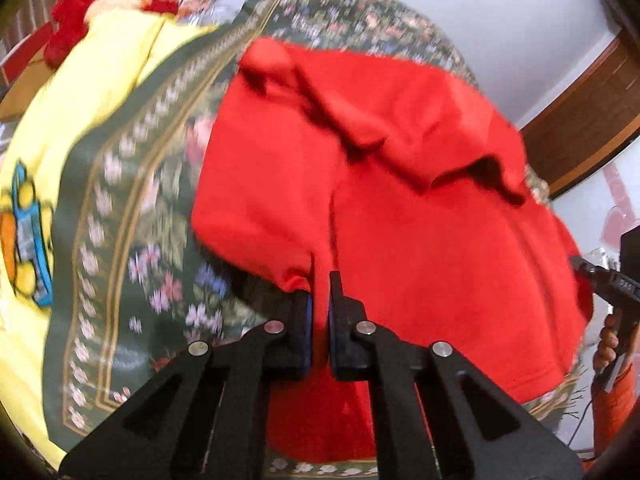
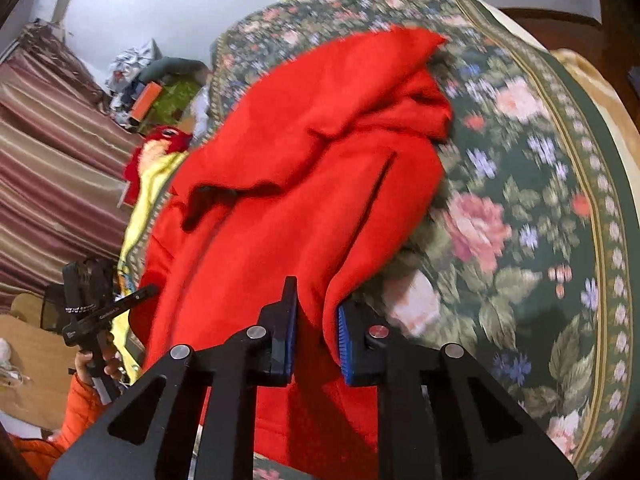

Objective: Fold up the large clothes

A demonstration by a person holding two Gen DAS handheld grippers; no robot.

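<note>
Garment (image 1: 400,208), red and rumpled, lay on a floral bedspread (image 1: 132,240). Left tongs (image 1: 320,300) were clamped on its near hem. Right tongs (image 2: 318,320) pinched a fold at the hem. Yellow cloth (image 1: 80,92) lay beside the bedspread.

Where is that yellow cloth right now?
The yellow cloth lies left of the red garment in the left wrist view, on the floral bedspread, below a red plush toy.
</note>
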